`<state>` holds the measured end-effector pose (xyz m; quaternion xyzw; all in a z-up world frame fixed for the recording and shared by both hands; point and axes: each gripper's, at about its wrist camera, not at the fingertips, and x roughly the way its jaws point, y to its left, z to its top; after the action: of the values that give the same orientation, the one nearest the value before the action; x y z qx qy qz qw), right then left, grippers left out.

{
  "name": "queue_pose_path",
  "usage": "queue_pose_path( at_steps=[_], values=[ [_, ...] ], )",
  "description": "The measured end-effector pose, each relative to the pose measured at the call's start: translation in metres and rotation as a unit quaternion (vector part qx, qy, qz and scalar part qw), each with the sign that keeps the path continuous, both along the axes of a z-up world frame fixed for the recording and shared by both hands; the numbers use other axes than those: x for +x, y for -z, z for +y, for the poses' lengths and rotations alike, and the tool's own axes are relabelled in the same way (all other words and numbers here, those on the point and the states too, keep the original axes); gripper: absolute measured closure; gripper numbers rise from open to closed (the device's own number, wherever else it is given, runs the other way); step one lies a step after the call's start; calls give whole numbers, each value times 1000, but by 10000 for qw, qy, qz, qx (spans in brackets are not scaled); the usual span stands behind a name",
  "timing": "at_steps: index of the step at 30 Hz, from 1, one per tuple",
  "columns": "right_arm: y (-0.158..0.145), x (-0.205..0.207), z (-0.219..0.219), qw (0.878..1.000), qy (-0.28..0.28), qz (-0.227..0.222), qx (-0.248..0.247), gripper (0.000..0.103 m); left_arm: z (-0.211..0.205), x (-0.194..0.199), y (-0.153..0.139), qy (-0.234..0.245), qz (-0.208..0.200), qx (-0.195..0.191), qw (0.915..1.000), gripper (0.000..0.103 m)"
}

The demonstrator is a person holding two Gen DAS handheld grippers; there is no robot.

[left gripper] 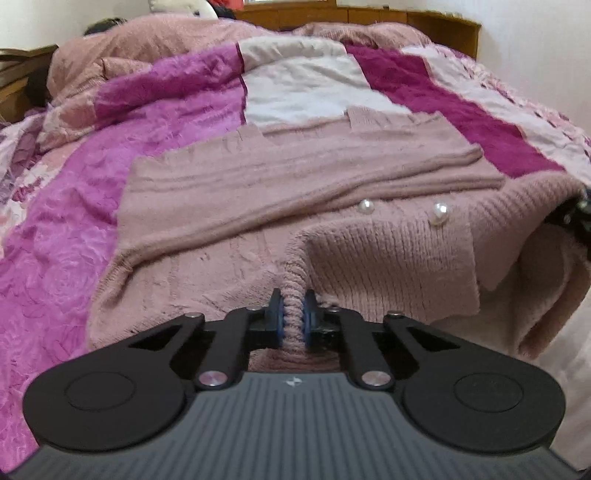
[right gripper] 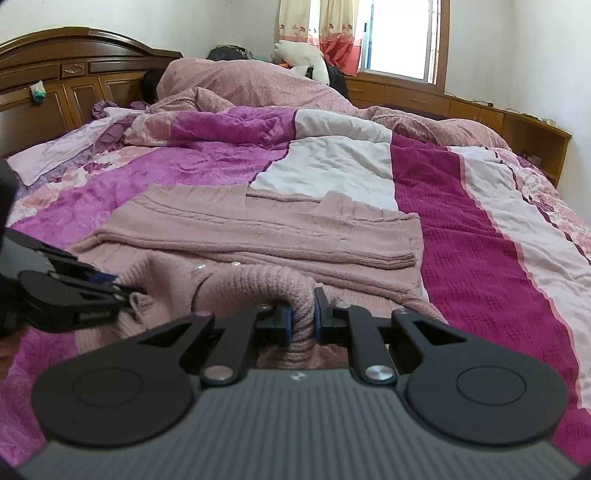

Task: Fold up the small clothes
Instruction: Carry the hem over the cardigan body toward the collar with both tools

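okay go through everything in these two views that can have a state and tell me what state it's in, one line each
left gripper: shut, fingers pinching a ribbed fold of the sweater.
right gripper: shut on another ribbed fold of the sweater.
pink sweater: partly folded, far part flat on the bed, near edge lifted and bunched.
pearl buttons: exposed on top.
quilt: spread over the bed, rumpled toward the headboard.
curtain: drawn partly aside.
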<state>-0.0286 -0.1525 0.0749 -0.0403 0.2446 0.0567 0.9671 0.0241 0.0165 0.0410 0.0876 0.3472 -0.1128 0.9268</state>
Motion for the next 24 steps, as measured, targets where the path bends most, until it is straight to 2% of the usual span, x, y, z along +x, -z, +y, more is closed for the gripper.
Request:
queue_pose_path(
  at_steps=[6, 11, 18, 24],
  values=[
    [-10, -1, -5, 9995, 91, -311, 21, 89, 13, -17, -47, -156, -698, -233, 9972, 94],
    [-27, 11, -7, 9974, 148, -704, -69, 89, 15, -13, -77, -208, -1264, -34, 9918, 94],
    [-48, 53, -6, 9924, 63, -1155, -427, 89, 13, 20, -98, -278, -1562, 116, 9873, 94],
    [-46, 105, -1, 9909, 46, -1203, -603, 89, 8, 73, -97, -401, -1594, 214, 9862, 94]
  ],
)
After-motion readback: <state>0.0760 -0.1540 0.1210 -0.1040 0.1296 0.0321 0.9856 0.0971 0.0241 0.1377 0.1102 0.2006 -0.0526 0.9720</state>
